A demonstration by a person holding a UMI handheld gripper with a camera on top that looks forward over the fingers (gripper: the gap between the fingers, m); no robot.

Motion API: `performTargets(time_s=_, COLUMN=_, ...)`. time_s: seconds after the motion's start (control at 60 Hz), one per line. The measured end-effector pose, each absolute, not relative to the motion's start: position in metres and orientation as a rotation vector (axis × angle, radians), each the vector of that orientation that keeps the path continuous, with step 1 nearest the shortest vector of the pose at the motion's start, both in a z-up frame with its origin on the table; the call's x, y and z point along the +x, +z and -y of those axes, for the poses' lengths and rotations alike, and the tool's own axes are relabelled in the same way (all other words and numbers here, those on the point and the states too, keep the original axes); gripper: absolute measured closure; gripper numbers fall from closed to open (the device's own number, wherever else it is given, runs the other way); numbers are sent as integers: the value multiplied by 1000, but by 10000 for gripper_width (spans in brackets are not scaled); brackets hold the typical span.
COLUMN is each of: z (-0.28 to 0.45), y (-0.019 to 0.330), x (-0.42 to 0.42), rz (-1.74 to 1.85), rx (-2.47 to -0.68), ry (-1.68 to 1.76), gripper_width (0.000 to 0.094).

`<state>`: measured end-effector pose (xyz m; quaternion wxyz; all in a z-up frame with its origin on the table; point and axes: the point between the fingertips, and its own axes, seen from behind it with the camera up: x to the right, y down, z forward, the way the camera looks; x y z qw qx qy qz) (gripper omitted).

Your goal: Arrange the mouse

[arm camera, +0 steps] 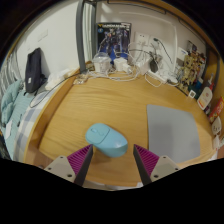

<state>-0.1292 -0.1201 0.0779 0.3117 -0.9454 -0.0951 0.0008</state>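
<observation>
A light blue mouse (pixel 106 139) lies on the wooden desk (pixel 90 110), just ahead of my fingers and a little toward the left one. A grey mouse mat (pixel 173 130) lies on the desk to the right of the mouse, apart from it. My gripper (pixel 113 163) is open, its pink-padded fingers (pixel 80 161) spread wide with bare desk between them. Nothing is held.
At the back of the desk stand a poster (pixel 113 38), white adapters and cables (pixel 110 66). A black device (pixel 35 70) stands at the far left. Small cluttered items (pixel 195 75) sit at the far right by the wall.
</observation>
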Motion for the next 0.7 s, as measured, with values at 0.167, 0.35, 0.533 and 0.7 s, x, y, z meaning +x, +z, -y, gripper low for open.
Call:
performTargets(time_s=0.167, z=65, y=73, x=-134, rz=203, rx=-2510, ry=-43, gripper_width=133)
performTargets(time_s=0.35, z=20, y=63, x=-134, rz=125, rx=-2552, ry=-62, gripper_width=214)
performTargets(time_s=0.533, z=-6, y=57, x=-144, rz=-3, rx=-2550, ry=-48, gripper_width=422)
performTargets(time_s=0.7, z=1, y=59, x=-141, rz=-66, rx=-2505, ry=-54, gripper_width=525)
